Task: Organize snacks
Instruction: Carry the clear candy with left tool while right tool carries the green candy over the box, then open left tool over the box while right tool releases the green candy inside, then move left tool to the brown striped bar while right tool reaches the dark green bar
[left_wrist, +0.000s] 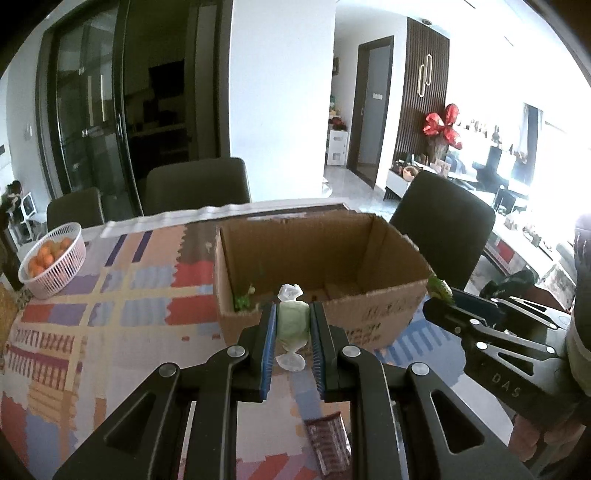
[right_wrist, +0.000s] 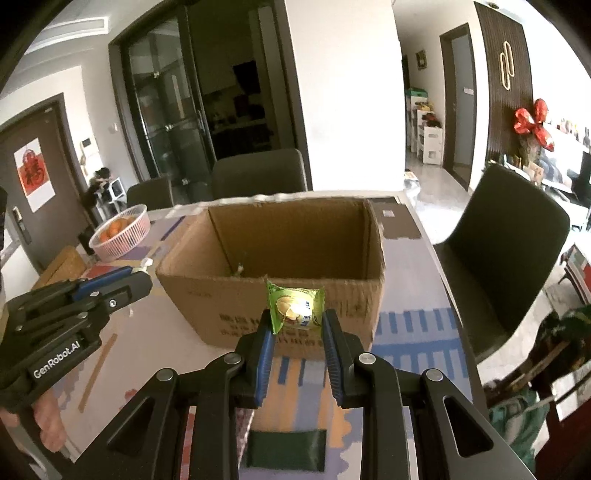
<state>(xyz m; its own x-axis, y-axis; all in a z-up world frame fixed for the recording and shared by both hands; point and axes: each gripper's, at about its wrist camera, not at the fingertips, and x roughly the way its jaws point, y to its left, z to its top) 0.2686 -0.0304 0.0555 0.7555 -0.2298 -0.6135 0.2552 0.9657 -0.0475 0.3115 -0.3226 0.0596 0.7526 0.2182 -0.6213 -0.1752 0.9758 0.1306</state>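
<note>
An open cardboard box (left_wrist: 373, 314) (right_wrist: 207, 295) stands on the patterned table, with a bit of green snack wrapper (left_wrist: 243, 301) showing inside at its near left corner. My left gripper (left_wrist: 293, 317) is shut on a pale green twist-wrapped candy (left_wrist: 292, 325), held in the air just before the box's near wall. My right gripper (right_wrist: 297, 321) is shut on a bright green snack packet (right_wrist: 295, 304), also held up in front of the box. From the left wrist view the right gripper (left_wrist: 437, 295) shows at the box's right corner; from the right wrist view the left gripper (right_wrist: 144, 277) is left of the box.
A pink basket of oranges (left_wrist: 53, 258) (right_wrist: 122, 230) sits at the table's far left. A dark red snack pack (left_wrist: 328, 445) and a dark green packet (right_wrist: 286, 448) lie on the table below the grippers. Dark chairs (left_wrist: 197, 184) (right_wrist: 506, 251) stand around the table.
</note>
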